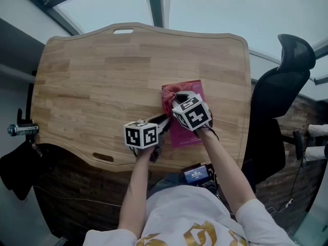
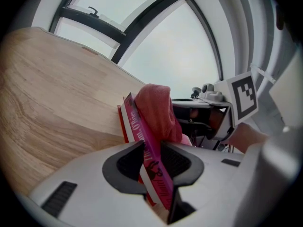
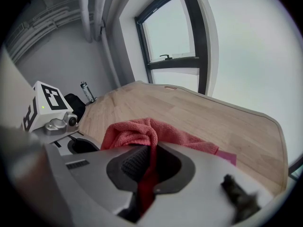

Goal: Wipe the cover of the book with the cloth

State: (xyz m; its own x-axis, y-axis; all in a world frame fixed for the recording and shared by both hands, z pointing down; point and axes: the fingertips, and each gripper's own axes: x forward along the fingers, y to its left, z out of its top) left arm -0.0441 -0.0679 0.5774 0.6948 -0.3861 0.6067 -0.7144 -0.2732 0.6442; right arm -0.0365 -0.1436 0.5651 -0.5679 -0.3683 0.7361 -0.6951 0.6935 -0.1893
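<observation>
I see the book point(image 1: 184, 135) lying near the front edge of the surface point(image 1: 102, 70), its spine clamped between my left tongs point(image 2: 151, 161). The cloth point(image 3: 137, 130) is bunched on the book's far end, pinched in my right tongs point(image 3: 150, 167).

Book point(image 2: 141, 137) spine, left gripper view: pale lettering runs lengthwise. I make out "O'Brien", a few letters ahead of it unclear. Lower line in script starts like "M", rest not legible to me.

Left gripper cube point(image 1: 141, 135), right gripper cube point(image 1: 192, 113): black-and-white square coded markers on faces, no letters or digits.

Small screen point(image 1: 196, 174) at person's waist, head view: bluish display, light line across it, too small to read.

Shirt point(image 1: 197, 233): gold print, cut by frame edge, unreadable.
</observation>
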